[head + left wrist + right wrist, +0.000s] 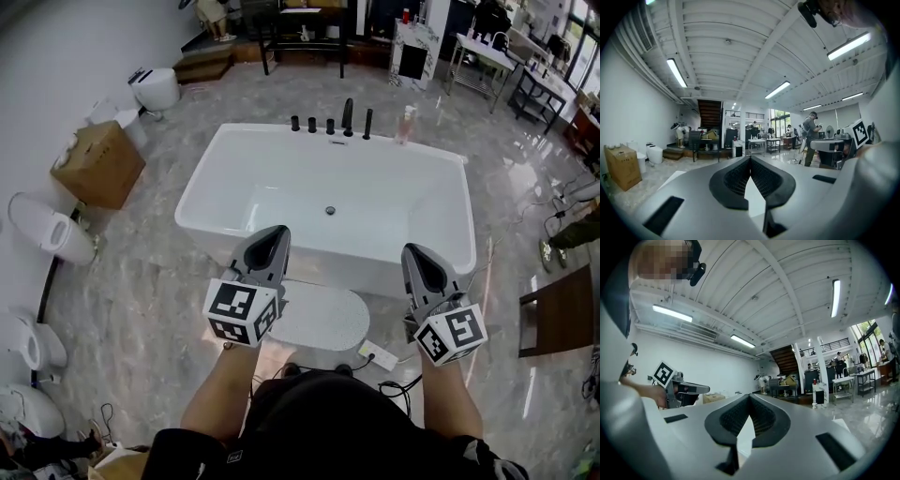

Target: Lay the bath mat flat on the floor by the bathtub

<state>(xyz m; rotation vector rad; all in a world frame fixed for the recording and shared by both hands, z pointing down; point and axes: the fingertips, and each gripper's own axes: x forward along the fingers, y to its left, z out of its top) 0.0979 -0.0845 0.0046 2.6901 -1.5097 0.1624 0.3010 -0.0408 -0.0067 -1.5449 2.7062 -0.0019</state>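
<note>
so the left hand-held gripper and right hand-held gripper are both pinched together and empty, the white oval bath mat lies lower centre beside the white rectangular tub, but nudging it onto that white power strip would probably hump its edge.

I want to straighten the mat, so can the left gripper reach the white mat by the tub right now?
Probably yes: the left gripper, shut and empty, hangs over the bath mat with nothing between them.

The head camera looks steeply down onto the bathtub. Both gripper cameras (close behind their jaws) tilt up across the room, sharing the far staircase and ceiling.
</note>
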